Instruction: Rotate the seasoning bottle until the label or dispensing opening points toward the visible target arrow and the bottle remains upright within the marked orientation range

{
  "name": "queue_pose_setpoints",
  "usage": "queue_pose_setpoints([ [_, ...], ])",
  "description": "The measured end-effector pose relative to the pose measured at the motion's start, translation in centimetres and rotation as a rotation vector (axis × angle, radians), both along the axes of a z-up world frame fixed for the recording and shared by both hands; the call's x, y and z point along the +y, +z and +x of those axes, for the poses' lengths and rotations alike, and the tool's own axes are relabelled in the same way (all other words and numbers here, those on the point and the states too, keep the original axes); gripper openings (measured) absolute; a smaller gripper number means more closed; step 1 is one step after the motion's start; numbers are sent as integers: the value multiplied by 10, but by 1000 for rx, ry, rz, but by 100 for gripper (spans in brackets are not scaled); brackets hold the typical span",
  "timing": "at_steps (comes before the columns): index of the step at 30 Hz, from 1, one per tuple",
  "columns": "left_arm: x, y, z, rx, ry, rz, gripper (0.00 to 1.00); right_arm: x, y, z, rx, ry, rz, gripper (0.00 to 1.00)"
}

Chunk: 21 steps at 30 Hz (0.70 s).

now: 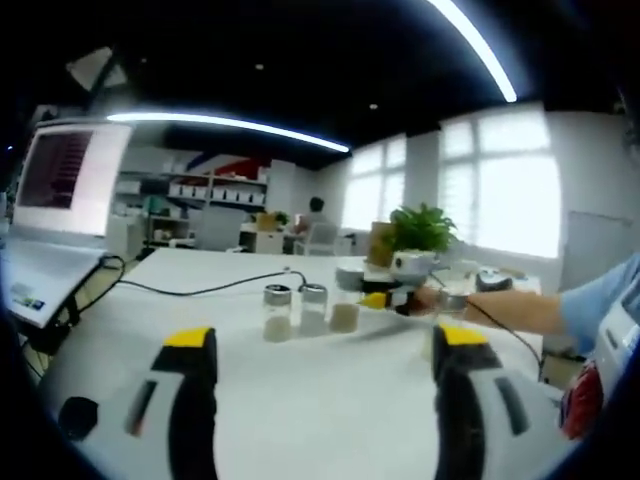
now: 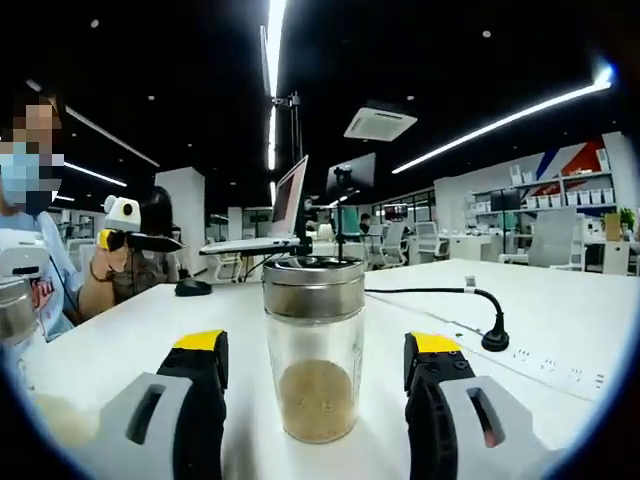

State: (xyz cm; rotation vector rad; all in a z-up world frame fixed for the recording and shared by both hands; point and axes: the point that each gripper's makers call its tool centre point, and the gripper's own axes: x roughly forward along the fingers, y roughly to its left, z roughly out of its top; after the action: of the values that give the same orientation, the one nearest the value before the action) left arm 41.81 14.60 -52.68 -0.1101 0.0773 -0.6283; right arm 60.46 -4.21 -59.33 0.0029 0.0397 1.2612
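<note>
Right gripper view puts the seasoning bottle (image 2: pixel 314 350) straight ahead of me, upright on the white worktop (image 2: pixel 560 330), its steel lid (image 2: pixel 314 288) on and a low layer of tan seasoning in the bottom. My right claw (image 2: pixel 315 375) stands wide, one jaw on each side of the glass and both clear of it — nothing is held yet. I see no label on the side facing me, and I cannot make out a target arrow or any marked range on the worktop. A black cable (image 2: pixel 440 292) runs across behind the bottle, and a laptop (image 2: pixel 270 225) sits further back.

Left gripper view shows my left claw (image 1: pixel 325 365) also wide and empty, hanging over bare worktop well short of the jars. From there I see three lidded jars (image 1: pixel 300 312) in a row, with the right claw (image 1: pixel 385 299) at the right-hand end of them.

The risks, as I judge them: closing off-centre would shove the bottle sideways or tip it; clear glass with so little inside is light and likely to skid or lean if I twist with a loose grip. A neighbouring jar stands just beside it, so a swinging jaw could knock that over. And without the arrow in sight I could turn it the wrong way.
</note>
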Motion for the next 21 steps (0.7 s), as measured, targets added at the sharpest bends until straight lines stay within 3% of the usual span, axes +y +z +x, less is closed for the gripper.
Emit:
queue_pose_setpoints([
  [13, 9, 2, 0, 1, 16, -20, 93, 14, 1, 5, -23, 13, 1, 54],
  [17, 9, 2, 0, 4, 14, -19, 92, 17, -7, 8, -18, 1, -28, 57],
  [21, 9, 2, 0, 8, 10, -20, 91, 21, -7, -1, -10, 42, -25, 45],
])
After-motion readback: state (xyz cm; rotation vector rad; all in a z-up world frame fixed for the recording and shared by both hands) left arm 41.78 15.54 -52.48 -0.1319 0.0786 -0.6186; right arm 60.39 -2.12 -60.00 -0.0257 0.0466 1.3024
